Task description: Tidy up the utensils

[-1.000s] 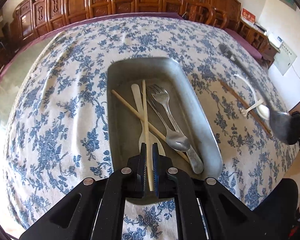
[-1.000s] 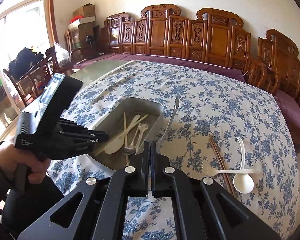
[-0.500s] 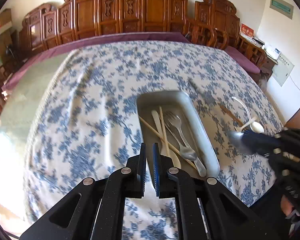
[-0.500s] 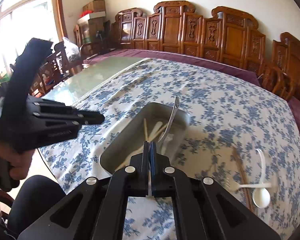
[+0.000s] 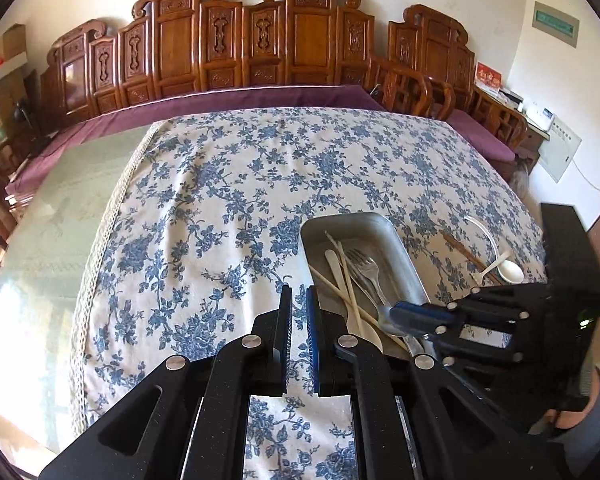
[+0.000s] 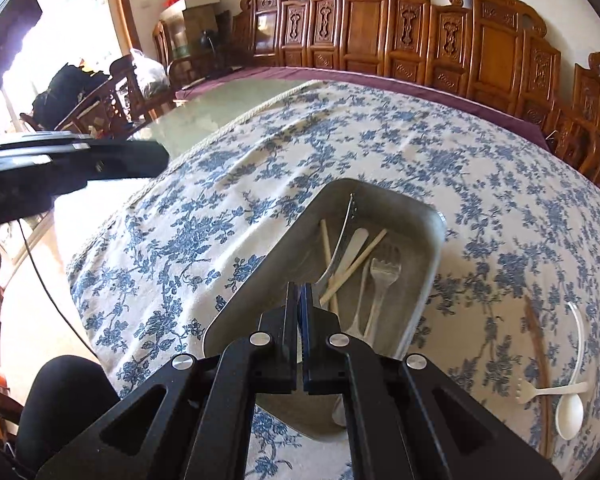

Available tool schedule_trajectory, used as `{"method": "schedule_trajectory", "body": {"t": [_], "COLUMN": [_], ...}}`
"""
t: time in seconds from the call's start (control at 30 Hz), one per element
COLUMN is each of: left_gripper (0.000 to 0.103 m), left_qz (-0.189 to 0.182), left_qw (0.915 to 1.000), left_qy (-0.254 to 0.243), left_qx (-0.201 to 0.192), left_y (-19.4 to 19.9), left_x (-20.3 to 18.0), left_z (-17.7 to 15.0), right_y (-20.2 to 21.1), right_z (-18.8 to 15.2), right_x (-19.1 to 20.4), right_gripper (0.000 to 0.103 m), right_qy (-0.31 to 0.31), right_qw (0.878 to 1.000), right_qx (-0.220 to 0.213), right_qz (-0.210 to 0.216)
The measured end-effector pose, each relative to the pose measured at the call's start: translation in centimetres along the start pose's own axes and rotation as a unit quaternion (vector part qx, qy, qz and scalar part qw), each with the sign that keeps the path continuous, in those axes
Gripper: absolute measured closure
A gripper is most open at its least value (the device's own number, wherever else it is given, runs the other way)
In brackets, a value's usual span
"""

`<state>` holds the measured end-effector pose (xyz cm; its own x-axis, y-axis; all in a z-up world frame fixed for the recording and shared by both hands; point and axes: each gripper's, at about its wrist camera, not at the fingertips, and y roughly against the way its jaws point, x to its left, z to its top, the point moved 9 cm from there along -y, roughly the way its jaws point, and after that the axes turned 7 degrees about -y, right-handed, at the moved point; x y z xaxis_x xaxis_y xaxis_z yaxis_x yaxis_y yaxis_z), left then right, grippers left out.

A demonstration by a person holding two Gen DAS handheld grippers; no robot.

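Note:
A metal tray (image 5: 402,250) (image 6: 428,256) on the floral cloth holds chopsticks (image 5: 346,276), a metal fork (image 6: 382,280), a metal spoon and a pale utensil. My right gripper (image 6: 301,292) is shut on a metal spoon (image 6: 342,236) by its bowl end, the handle slanting up over the tray; it shows over the tray's near end in the left wrist view (image 5: 404,314). My left gripper (image 5: 299,300) is slightly open and empty, left of the tray above the cloth. A white plastic spoon (image 6: 568,416), white fork (image 6: 548,392) and brown chopsticks (image 6: 538,344) lie right of the tray.
The table carries a blue floral cloth (image 5: 240,184) with bare glass (image 5: 60,216) to the left. Carved wooden chairs (image 5: 260,40) line the far side. The person's leg (image 6: 60,392) is at the near edge.
My left gripper let go of the chopstick into the tray, then drew back and left. My right gripper carried the metal spoon from the cloth to over the tray.

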<state>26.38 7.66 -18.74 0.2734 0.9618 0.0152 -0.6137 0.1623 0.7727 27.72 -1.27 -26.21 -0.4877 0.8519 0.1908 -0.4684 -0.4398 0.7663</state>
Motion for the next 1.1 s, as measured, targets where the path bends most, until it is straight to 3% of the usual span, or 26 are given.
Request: {"method": "schedule_trajectory", "body": {"t": [0.63,1.1], "left_gripper": [0.097,0.096], "left_qz": [0.002,0.006], "left_qw": [0.9999,0.9997], "left_qy": [0.012,0.015], "left_qx": [-0.004,-0.021], "left_y": [1.9,5.6], "left_x": [1.7,-2.4], "left_z": [-1.4,-0.9], "right_y": [-2.5,7.6], "right_z": [-1.8,-1.0], "right_x": [-1.0,-2.8], "right_gripper": [0.099,0.099], "right_qy": [-0.038,-0.022], "right_qw": [0.999,0.999], "right_qx": [0.028,-0.030], "right_qz": [-0.004,-0.016]}}
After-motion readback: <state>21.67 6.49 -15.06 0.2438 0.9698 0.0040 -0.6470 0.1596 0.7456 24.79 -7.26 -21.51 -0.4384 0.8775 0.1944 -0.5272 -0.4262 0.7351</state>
